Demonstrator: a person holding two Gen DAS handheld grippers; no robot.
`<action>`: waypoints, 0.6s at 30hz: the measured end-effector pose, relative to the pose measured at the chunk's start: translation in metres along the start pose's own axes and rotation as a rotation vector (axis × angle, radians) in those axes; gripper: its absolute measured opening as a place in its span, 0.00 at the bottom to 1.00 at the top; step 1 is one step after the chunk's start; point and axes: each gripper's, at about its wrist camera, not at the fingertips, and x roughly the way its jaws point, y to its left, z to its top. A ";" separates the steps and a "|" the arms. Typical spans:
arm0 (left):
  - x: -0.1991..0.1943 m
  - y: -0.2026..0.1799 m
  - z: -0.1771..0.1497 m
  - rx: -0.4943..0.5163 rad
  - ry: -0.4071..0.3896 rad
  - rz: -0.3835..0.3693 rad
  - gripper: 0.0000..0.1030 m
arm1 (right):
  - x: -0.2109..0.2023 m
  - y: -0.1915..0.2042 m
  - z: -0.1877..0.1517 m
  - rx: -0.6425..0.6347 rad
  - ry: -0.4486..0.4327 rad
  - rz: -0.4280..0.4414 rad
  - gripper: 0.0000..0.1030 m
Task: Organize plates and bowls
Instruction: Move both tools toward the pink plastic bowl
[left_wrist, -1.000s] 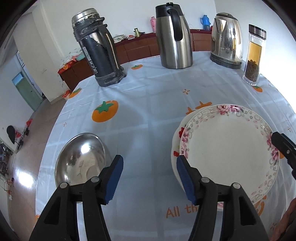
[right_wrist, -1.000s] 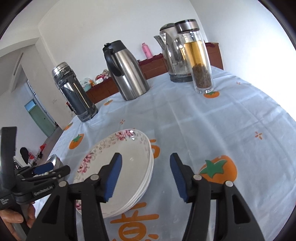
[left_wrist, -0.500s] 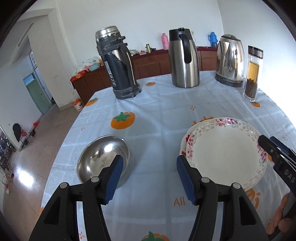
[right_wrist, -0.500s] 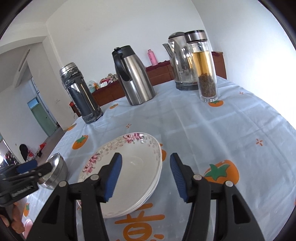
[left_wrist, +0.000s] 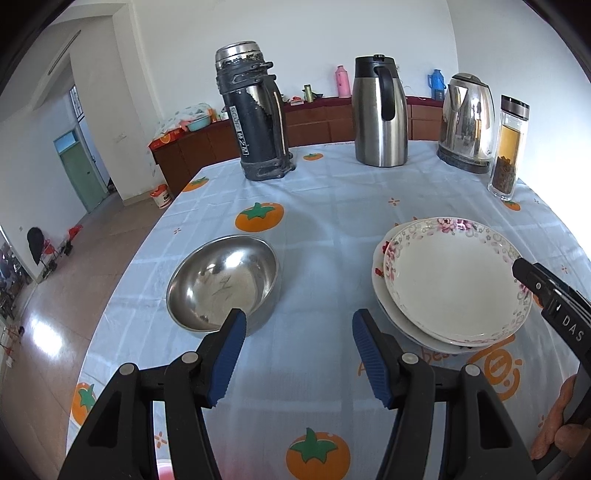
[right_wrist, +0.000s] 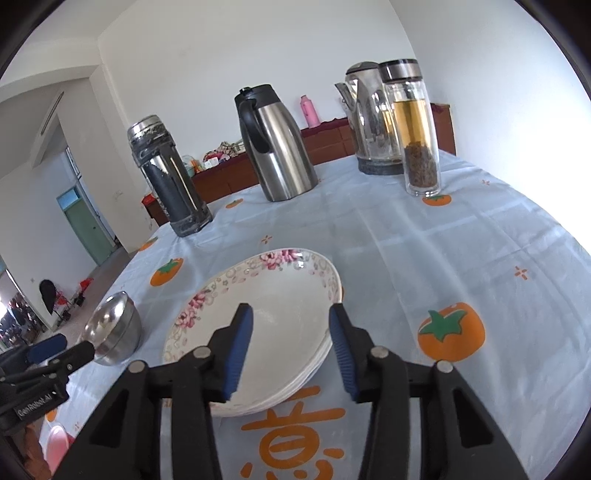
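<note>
From the left wrist camera, the round stainless-steel bowl (left_wrist: 222, 282) sat on the pale blue tablecloth with orange persimmon prints (left_wrist: 325, 229), near the left edge and just ahead of the left gripper (left_wrist: 297, 354). Its blue-padded fingers (left_wrist: 226, 360) stood well apart with nothing between them, the left tip overlapping the bowl's near rim in the picture; whether it touched the metal I could not tell. The bowl looked light, stiff and slick, so I judged a pinch across the thin rim the surest hold. To the right lay the stack of white, flower-rimmed ceramic plates (left_wrist: 454, 280), with the right gripper's black tip (left_wrist: 532, 275) at the far rim. A worn dark thermos flask (left_wrist: 255, 114), a steel carafe with a black handle (left_wrist: 380, 114), a steel electric kettle (left_wrist: 467, 123) and a glass tea bottle (left_wrist: 508, 146) stood along the back.

From the right wrist camera, the right gripper (right_wrist: 291, 349) hovered over the plate stack's near right edge. Its jaws were closing, with the top plate's rim (right_wrist: 258, 266) seen between them, but the pads did not appear to press on it yet. Plates like these would be heavy, brittle and glazed smooth; I would take the top one by its raised lip. The bowl sat apart to the left, with the left gripper beside it.
</note>
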 end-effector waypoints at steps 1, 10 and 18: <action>-0.001 0.000 -0.001 -0.001 -0.001 0.003 0.61 | 0.000 0.002 -0.001 -0.003 0.007 0.008 0.31; -0.021 0.005 -0.012 -0.008 -0.041 0.025 0.61 | -0.029 0.019 -0.014 -0.056 -0.100 0.014 0.30; -0.044 0.026 -0.033 -0.069 -0.060 0.013 0.67 | -0.049 0.021 -0.035 -0.008 -0.110 0.016 0.30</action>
